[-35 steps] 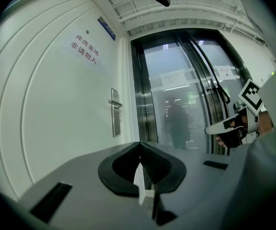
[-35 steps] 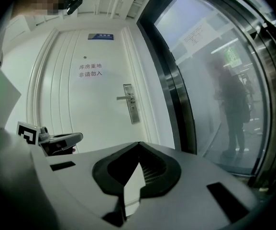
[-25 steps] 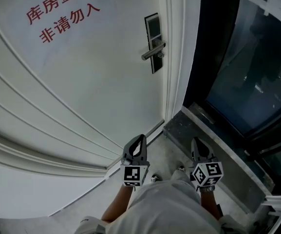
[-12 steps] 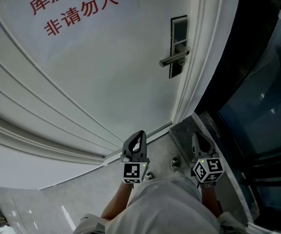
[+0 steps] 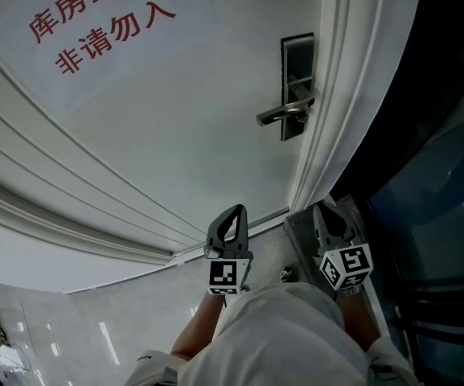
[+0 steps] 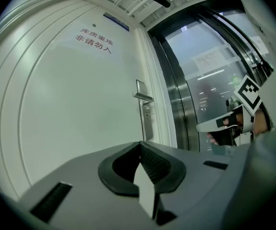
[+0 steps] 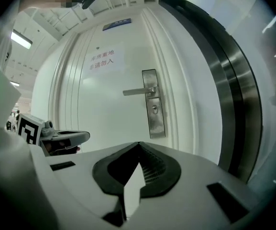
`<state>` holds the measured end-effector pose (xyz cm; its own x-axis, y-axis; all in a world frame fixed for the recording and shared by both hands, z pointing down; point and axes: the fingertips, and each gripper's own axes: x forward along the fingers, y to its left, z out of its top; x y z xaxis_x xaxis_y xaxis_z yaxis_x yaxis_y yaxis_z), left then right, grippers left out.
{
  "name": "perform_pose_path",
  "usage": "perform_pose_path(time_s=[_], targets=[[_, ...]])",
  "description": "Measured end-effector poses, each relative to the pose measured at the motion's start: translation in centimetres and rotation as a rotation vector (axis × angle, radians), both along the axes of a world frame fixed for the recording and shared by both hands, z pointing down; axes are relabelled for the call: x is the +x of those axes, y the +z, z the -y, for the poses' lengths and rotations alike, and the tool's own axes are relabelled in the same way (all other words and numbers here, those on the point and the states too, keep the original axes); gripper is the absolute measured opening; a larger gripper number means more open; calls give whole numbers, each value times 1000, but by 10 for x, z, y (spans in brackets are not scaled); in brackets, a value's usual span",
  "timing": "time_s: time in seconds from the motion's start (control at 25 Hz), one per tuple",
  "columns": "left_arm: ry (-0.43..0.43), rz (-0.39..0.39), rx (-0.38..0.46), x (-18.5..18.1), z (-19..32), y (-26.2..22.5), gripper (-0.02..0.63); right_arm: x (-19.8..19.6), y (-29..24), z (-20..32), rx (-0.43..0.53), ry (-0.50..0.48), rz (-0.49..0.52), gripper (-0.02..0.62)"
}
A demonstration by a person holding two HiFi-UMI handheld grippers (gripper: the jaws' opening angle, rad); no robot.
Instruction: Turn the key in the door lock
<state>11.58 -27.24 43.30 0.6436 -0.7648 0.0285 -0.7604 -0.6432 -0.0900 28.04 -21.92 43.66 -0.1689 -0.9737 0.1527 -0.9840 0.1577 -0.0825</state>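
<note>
A white door (image 5: 175, 119) carries a dark lock plate (image 5: 297, 87) with a silver lever handle (image 5: 284, 112) near its right edge. In the right gripper view the lock plate (image 7: 153, 103) has a small keyhole cylinder (image 7: 154, 110) below the handle (image 7: 138, 91); whether a key sits in it is too small to tell. My left gripper (image 5: 233, 211) and right gripper (image 5: 326, 209) are held side by side low in front of the door, well short of the lock. Both are shut and hold nothing. My left gripper (image 6: 139, 143) points at the door with the lock plate (image 6: 145, 111) far ahead. My right gripper (image 7: 138, 143) faces the lock.
Red printed characters (image 5: 103, 26) mark the door's upper left. The white door frame (image 5: 352, 95) runs right of the lock, and dark glass with metal framing (image 5: 449, 199) lies beyond it. A stone sill (image 5: 300, 236) sits under the right gripper. The person's light trousers (image 5: 280, 336) fill the bottom.
The head view has swung from the dark glass onto the door, so the lock now sits further right in the picture. Both shut grippers have moved forward towards the door's foot.
</note>
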Motion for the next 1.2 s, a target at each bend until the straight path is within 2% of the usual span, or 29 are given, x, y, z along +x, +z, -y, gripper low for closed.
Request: perform_pose_path(time_s=[0.2, 0.32, 0.44, 0.56, 0.72, 0.88, 1.04, 1.2], targets=[[-61, 6, 17, 24, 4, -11, 9, 11, -22, 30, 23, -142, -145, -8], [-87, 16, 36, 33, 6, -15, 8, 17, -31, 47, 27, -182, -219, -8], [-122, 23, 54, 37, 10, -20, 9, 22, -41, 65, 37, -190, -329, -8], [-146, 32, 69, 43, 13, -27, 8, 25, -49, 86, 62, -186, -485, -8], [-164, 35, 86, 48, 13, -36, 9, 30, -57, 115, 43, -157, -651, -8], [-189, 40, 103, 46, 18, -41, 9, 25, -66, 140, 58, -150, -753, 30], [-197, 35, 107, 48, 18, -45, 9, 21, -67, 157, 57, -149, -844, 106], [-210, 25, 118, 46, 19, -53, 9, 22, -67, 177, 49, -120, -901, 119]])
